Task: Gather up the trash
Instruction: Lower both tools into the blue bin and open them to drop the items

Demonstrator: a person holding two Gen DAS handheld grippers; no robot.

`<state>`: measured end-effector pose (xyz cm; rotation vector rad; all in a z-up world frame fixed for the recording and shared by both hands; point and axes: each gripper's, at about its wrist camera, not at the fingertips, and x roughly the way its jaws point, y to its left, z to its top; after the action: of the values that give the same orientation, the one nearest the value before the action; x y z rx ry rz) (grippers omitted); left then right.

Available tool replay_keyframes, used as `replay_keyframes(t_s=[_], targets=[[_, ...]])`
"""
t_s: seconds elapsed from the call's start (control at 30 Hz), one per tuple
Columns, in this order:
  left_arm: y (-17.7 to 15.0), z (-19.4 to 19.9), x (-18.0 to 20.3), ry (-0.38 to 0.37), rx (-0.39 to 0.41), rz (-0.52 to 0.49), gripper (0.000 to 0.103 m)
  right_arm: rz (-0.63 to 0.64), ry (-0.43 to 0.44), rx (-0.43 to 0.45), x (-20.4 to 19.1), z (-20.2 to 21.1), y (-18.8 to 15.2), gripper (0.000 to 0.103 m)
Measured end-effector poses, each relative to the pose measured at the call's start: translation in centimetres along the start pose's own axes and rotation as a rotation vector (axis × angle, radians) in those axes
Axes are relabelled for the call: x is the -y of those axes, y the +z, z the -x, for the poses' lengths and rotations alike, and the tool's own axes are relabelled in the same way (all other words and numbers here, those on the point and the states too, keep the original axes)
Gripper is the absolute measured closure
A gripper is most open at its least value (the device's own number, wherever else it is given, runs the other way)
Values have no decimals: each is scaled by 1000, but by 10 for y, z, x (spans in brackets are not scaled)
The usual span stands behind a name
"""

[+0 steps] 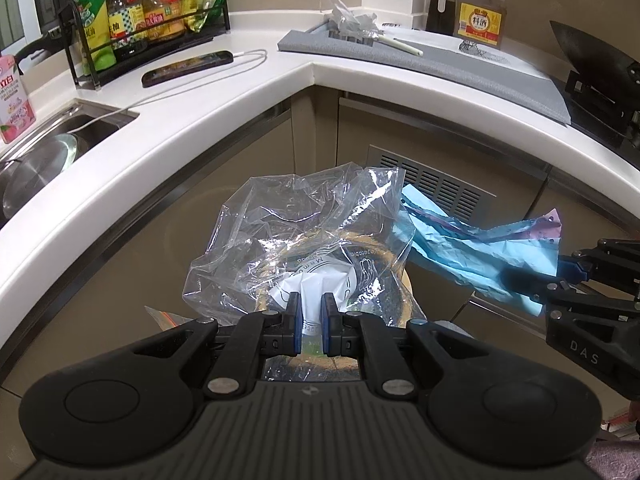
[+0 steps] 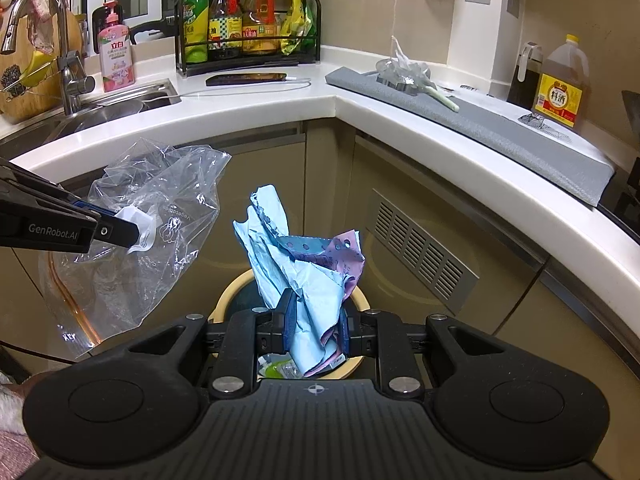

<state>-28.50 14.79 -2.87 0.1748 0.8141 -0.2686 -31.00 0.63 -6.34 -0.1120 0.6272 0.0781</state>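
Plastic bag (image 1: 304,236) — crumpled paper (image 2: 304,276) — clamped between jaws.

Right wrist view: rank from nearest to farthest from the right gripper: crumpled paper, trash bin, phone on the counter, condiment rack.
1. Crumpled paper: clamped in the right gripper.
2. Trash bin: directly below and just ahead, on the floor.
3. Phone: on the white counter, ahead and left.
4. Condiment rack: just behind the phone, against the wall.

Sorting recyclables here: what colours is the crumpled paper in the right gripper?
Light blue with pink-purple sheets: crumpled paper, clearest in the right wrist view.
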Motion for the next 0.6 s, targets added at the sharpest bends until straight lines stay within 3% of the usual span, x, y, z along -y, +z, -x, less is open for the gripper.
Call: replay_keyframes(t_s=[0.6], targets=[[5, -42, -16, -21, -104, 74, 93, -28, 7, -110, 10, -43, -2, 80]])
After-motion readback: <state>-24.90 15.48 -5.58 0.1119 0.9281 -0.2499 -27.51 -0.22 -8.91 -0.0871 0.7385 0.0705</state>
